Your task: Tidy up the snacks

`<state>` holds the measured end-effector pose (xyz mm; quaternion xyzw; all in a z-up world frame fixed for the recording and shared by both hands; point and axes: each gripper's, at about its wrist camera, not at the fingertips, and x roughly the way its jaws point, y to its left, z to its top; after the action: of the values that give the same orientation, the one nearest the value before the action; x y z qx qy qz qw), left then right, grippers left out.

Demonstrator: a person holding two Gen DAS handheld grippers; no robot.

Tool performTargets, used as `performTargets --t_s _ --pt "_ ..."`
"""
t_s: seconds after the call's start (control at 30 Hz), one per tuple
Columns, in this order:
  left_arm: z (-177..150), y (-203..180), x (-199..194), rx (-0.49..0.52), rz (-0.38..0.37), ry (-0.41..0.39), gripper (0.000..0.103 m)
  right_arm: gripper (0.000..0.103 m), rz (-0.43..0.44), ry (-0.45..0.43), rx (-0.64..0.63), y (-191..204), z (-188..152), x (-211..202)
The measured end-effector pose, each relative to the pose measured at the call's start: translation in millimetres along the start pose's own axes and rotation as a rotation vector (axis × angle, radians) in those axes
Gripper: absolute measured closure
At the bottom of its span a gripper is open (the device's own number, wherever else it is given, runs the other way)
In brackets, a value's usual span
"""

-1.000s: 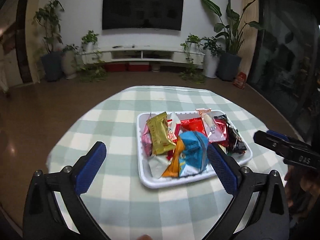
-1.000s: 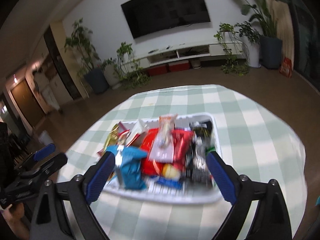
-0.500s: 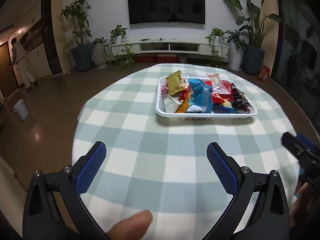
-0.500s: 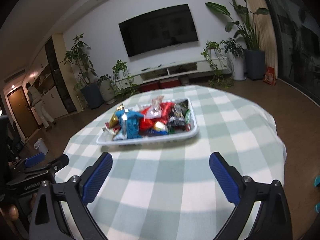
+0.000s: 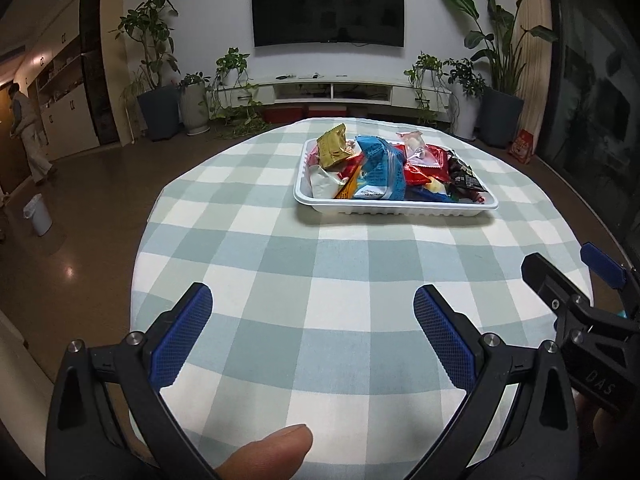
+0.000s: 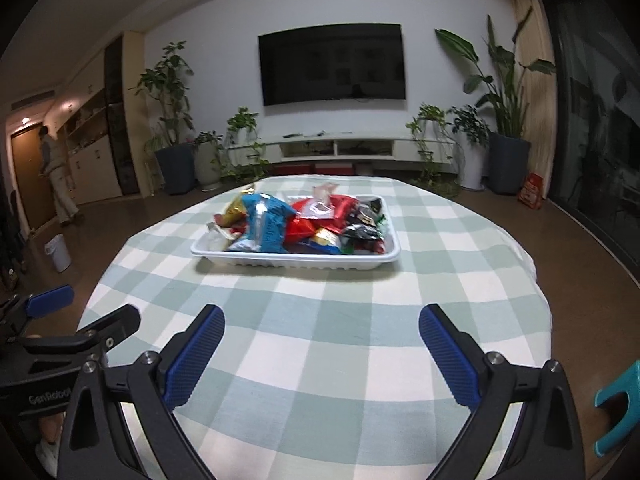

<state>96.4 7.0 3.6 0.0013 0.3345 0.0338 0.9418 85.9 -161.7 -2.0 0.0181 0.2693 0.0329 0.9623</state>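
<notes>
A white tray (image 5: 400, 211) (image 6: 296, 261) sits toward the far side of the round table, piled with several snack packets. Among them are a blue packet (image 5: 378, 168) (image 6: 268, 220), a gold packet (image 5: 332, 146) and red packets (image 6: 320, 216). My left gripper (image 5: 312, 320) hangs open over the near part of the table, well short of the tray, nothing between its blue pads. My right gripper (image 6: 320, 344) is open too, equally far back and empty. Each gripper shows at the edge of the other's view.
The table wears a green and white checked cloth (image 5: 340, 272). A thumb (image 5: 264, 456) shows at the bottom of the left view. A teal object (image 6: 618, 400) sits at the right edge. Beyond are a TV (image 6: 332, 64), potted plants, and a person (image 6: 56, 184) by a door.
Both grippers have pulled back from just over the tray to the near edge of the table. The tray and its snacks stay in place. Both stay open.
</notes>
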Motion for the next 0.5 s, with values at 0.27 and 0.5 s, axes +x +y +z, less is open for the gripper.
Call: performTargets --t_s 0.27,0.5 --pt "-2.6 11.0 17.4 -0.039 -0.002 0.052 0.001 0.002 -0.053 0.024 -0.018 -0.6 -4.1 2.8" --pt "-3.5 14.9 23.2 -0.047 0.002 0.06 0.001 0.002 -0.095 0.067 0.022 -10.2 -8.7 5.9"
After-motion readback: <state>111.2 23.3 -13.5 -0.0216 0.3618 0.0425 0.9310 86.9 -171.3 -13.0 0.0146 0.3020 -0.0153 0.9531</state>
